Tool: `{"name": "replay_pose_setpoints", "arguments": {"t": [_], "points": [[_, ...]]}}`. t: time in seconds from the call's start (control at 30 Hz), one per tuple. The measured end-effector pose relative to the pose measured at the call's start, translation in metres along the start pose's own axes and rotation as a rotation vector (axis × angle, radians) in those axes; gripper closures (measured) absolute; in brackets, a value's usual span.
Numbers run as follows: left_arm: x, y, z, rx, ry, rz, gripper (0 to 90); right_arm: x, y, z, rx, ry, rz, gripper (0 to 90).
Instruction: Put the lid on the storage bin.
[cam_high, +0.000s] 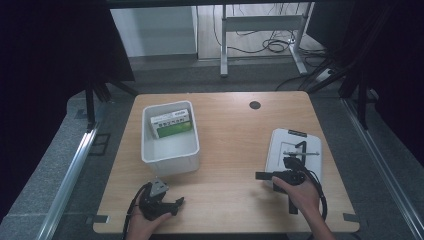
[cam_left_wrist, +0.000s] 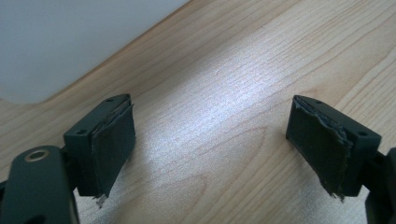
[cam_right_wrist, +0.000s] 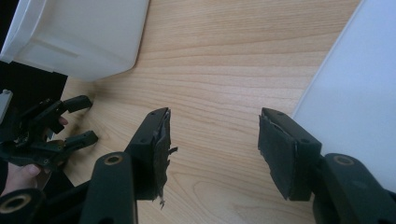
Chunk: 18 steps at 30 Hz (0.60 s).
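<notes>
The left claw (cam_left_wrist: 210, 140) stands wide, its two black jaws well apart with bare desk (cam_left_wrist: 243, 70) between them; it holds nothing. The right claw (cam_right_wrist: 215, 149) is also wide and holds nothing, with wood grain between its jaws and the edge of a white tray (cam_right_wrist: 355, 93) just beside its right jaw. From the high view, the left claw (cam_high: 177, 202) sits near the front edge of the desk (cam_high: 230, 135), just in front of a white bin (cam_high: 170, 152), and the right claw (cam_high: 261, 175) hovers at the left edge of the tray (cam_high: 280, 137), pointing left. That view alone looks into the bin, where a green and white box (cam_high: 172, 123) lies tilted against the far wall, and onto the tray, where a thin dark tool lies, too small to name. The left gripper view gives the bin's blurred corner (cam_left_wrist: 60, 46). The right gripper view takes in the bin's outer wall (cam_right_wrist: 88, 32) and the left claw (cam_right_wrist: 79, 121) farther off, jaws parted, held in a hand (cam_right_wrist: 18, 177).
</notes>
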<state>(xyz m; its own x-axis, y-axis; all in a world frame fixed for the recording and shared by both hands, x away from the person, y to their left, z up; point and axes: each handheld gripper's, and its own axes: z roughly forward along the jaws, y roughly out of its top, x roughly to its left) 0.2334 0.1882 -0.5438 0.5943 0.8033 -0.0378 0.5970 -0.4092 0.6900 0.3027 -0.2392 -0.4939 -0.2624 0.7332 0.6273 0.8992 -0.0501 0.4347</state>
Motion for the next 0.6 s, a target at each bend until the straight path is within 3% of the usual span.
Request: {"name": "replay_pose_setpoints", "arguments": {"t": [0.4,0.6], "points": [[0.0,0.0,0.0,0.0,0.0,0.0,15.5,0.0016,0.0009,-0.0002,-0.001,0.004,0.002,43.7],[-0.0001,-0.0003,-0.0001,-0.001,-0.001,0.0,15.5,0.0096,0.0078,-0.0062,-0.017,0.022,-0.003,44.4]]}}
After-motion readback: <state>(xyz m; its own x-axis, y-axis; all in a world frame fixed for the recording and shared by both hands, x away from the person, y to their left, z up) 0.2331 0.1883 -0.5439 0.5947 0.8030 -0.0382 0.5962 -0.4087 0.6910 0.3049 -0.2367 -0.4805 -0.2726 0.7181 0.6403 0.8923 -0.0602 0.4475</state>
